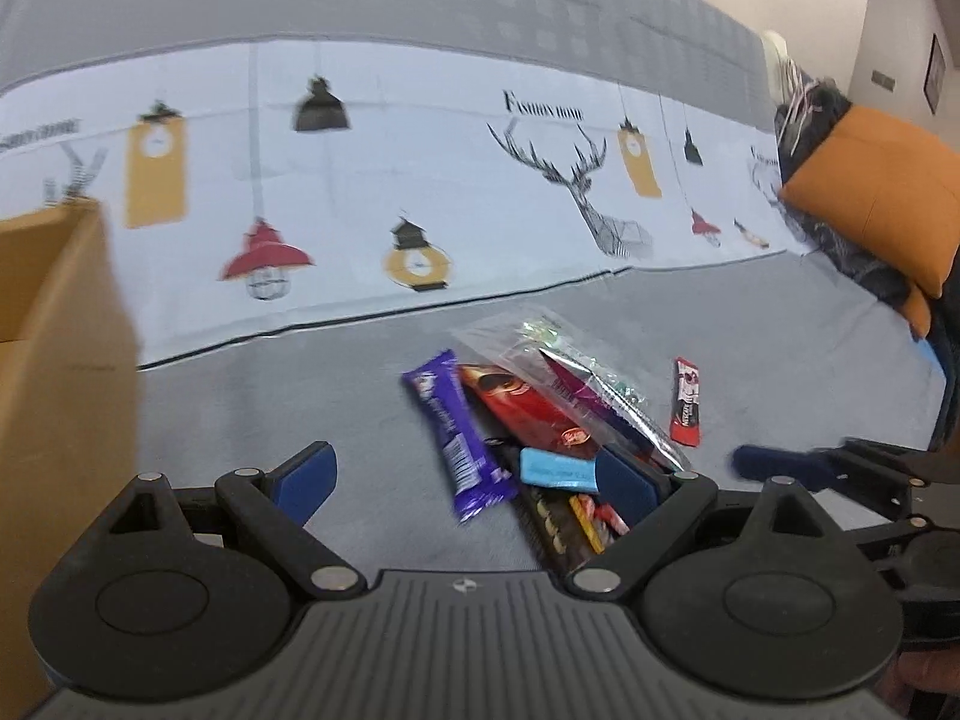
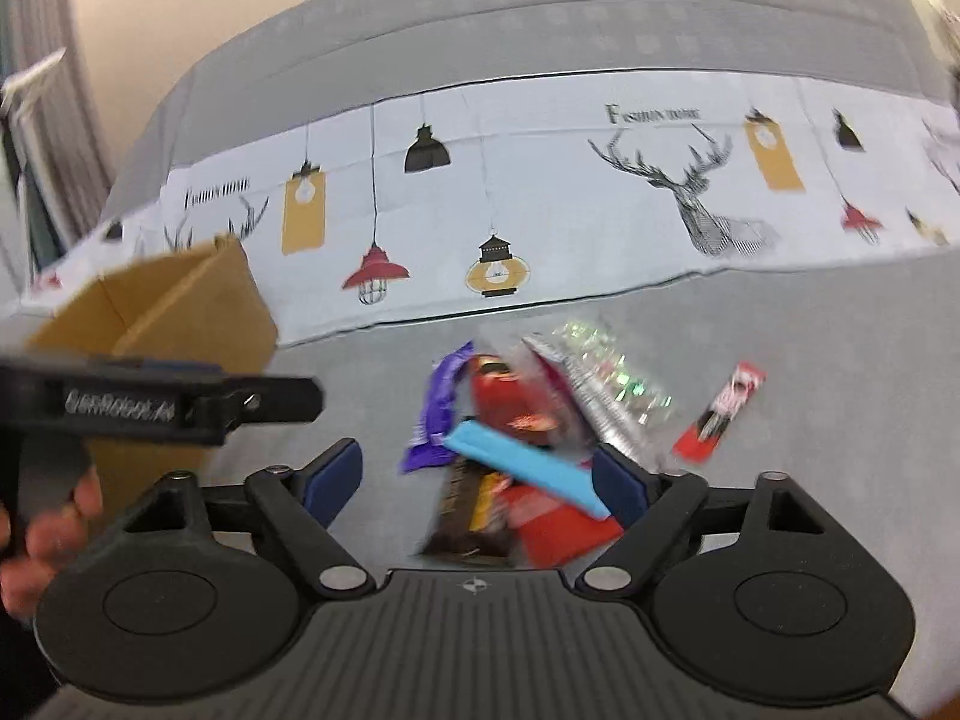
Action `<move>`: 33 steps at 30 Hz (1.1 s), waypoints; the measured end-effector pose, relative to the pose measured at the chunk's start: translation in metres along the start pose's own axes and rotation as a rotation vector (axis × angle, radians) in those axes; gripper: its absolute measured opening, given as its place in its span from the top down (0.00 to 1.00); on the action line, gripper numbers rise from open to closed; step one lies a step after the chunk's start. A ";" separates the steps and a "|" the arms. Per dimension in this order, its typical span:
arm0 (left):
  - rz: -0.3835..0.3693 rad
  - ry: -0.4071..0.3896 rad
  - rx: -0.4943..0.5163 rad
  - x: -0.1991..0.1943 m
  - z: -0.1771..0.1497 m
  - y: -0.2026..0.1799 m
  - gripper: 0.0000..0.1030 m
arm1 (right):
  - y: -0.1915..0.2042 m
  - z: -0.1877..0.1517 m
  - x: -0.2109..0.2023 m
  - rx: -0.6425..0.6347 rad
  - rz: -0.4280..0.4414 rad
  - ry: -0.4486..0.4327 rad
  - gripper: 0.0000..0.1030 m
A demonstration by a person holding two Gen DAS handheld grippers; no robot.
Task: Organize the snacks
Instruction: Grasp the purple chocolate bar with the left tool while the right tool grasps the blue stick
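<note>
A heap of snacks lies on the grey bed cover: a purple bar (image 1: 459, 435) (image 2: 438, 408), a red packet (image 1: 528, 414) (image 2: 510, 402), a light blue stick (image 1: 558, 471) (image 2: 528, 471), a clear foil bag (image 1: 570, 372) (image 2: 612, 384), a dark bar (image 1: 549, 525) (image 2: 462, 510). A small red sachet (image 1: 686, 402) (image 2: 720, 414) lies apart to the right. My left gripper (image 1: 468, 480) is open and empty over the heap's left side. My right gripper (image 2: 480, 477) is open and empty over the heap. A cardboard box (image 1: 54, 360) (image 2: 174, 318) stands at left.
A white printed sheet (image 1: 420, 192) (image 2: 540, 192) lies behind the snacks. An orange cushion (image 1: 882, 192) and dark clothes sit at the far right. The right gripper shows in the left wrist view (image 1: 840, 468); the left gripper shows in the right wrist view (image 2: 150, 402).
</note>
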State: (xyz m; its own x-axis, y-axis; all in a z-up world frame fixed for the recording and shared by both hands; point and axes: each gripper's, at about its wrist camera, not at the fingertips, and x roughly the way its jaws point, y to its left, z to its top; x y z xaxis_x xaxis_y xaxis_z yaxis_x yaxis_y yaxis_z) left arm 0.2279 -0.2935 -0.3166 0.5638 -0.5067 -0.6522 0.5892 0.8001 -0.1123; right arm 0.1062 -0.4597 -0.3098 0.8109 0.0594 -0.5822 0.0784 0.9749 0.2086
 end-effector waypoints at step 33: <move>0.048 0.241 -0.006 0.029 -0.054 0.023 0.56 | 0.006 -0.011 0.050 0.048 0.037 0.214 0.80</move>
State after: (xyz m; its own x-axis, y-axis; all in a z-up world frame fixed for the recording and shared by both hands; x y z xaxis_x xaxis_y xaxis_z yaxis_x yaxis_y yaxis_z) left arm 0.2259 -0.2724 -0.3784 0.4361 -0.3776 -0.8168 0.5617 0.8234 -0.0808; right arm 0.1405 -0.4483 -0.3460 0.6724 0.1443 -0.7260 0.0825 0.9601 0.2673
